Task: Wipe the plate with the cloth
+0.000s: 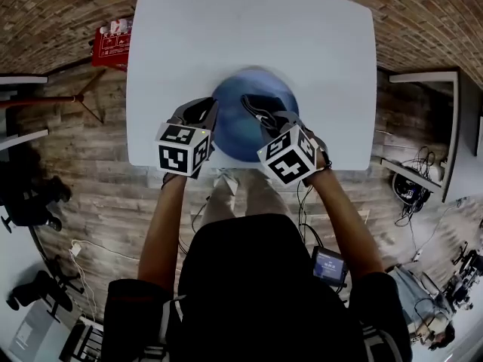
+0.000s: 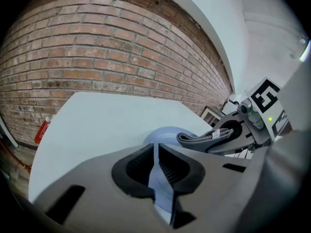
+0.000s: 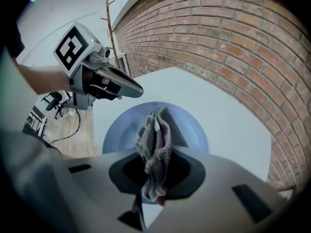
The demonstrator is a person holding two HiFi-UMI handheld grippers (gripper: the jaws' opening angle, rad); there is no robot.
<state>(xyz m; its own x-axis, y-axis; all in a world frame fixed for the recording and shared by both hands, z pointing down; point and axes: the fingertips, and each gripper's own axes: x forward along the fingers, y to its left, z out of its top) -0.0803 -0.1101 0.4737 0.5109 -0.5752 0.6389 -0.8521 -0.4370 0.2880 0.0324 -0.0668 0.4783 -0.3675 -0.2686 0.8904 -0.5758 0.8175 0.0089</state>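
Observation:
A blue plate [image 1: 243, 130] is held over the near edge of the white table [image 1: 249, 44]. My left gripper [image 1: 205, 114] is shut on the plate's left rim; in the left gripper view the plate [image 2: 164, 136] runs edge-on between the pads. My right gripper [image 1: 259, 108] is shut on a folded grey cloth [image 3: 154, 144], which hangs over the plate's [image 3: 194, 130] face. In the left gripper view the cloth [image 2: 204, 140] shows in the right gripper [image 2: 228, 135] just above the plate. In the right gripper view the left gripper [image 3: 131, 89] sits at the plate's far rim.
A brick wall [image 2: 97, 52] stands behind the table. A red box [image 1: 112, 44] lies on the wooden floor at the table's left. Shelving and cables [image 1: 415, 179] are to the right. The person's body fills the lower head view.

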